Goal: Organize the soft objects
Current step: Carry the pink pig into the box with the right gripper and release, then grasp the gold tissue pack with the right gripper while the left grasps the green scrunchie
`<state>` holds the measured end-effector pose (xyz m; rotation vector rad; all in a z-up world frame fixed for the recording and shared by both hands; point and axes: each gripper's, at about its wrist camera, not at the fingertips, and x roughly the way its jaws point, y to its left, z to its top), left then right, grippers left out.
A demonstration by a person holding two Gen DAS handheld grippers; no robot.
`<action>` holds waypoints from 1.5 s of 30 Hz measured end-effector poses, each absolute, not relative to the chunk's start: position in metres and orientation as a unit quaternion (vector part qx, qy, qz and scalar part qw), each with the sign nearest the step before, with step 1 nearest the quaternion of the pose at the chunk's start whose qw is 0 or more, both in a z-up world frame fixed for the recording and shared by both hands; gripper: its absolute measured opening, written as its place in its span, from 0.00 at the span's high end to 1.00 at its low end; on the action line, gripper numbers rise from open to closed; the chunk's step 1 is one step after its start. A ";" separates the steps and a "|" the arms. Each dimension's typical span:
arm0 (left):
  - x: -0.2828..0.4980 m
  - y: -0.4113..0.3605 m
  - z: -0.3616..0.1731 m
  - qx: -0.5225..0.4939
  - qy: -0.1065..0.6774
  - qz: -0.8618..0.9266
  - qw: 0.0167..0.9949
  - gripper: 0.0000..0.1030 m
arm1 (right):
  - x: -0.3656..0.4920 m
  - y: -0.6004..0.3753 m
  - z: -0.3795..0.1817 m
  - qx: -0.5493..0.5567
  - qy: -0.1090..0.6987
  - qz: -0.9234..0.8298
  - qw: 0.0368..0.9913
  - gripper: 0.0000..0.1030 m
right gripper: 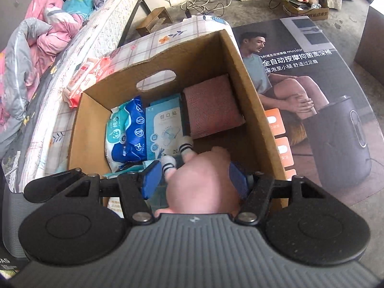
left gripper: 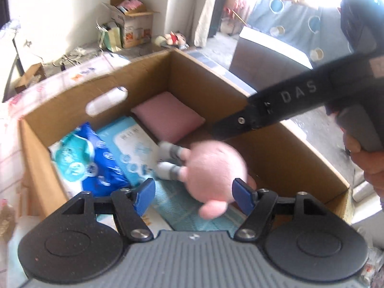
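Note:
A pink plush toy (right gripper: pixel 201 184) with grey striped socks hangs over an open cardboard box (right gripper: pixel 192 57). My right gripper (right gripper: pixel 194 176) is shut on its body, legs pointing into the box. In the left wrist view the plush toy (left gripper: pixel 216 165) is blurred. It lies between the wide-apart fingers of my left gripper (left gripper: pixel 194 188), which is open, and touches only the right-hand pad. One finger (left gripper: pixel 230 126) of the right gripper reaches in from the upper right. In the box lie a pink cushion (right gripper: pixel 213 105), a blue wipes pack (right gripper: pixel 129 132), a light blue packet (right gripper: pixel 163 127) and a teal cloth (left gripper: pixel 172 196).
A mattress with a floral checked cover (right gripper: pixel 153 40) borders the box on the left, with a pink wipes pack (right gripper: pixel 88 76) and crumpled bedding (right gripper: pixel 36 43) on it. A large printed carton (right gripper: pixel 312 84) lies on the right. Boxes and bags (left gripper: pixel 132 24) stand by the far wall.

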<state>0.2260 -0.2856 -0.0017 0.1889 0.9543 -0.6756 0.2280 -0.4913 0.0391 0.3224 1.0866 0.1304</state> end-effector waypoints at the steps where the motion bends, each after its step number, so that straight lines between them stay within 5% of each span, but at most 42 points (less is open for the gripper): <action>1: 0.225 -0.281 0.001 0.088 0.446 -0.316 0.833 0.29 | 0.227 -0.490 0.043 0.153 0.511 0.063 0.844 0.40; 25: 0.139 -0.021 0.081 -0.002 0.368 -0.104 0.924 0.17 | 0.192 -0.362 0.088 0.214 0.461 0.225 0.831 0.33; 35: 0.131 0.036 0.040 -0.006 0.398 -0.039 0.917 0.16 | 0.223 -0.250 0.093 0.134 0.491 0.288 0.811 0.30; 45: 0.157 0.061 -0.030 -0.019 0.452 -0.007 0.892 0.18 | 0.301 -0.135 0.036 0.013 0.543 0.275 0.794 0.28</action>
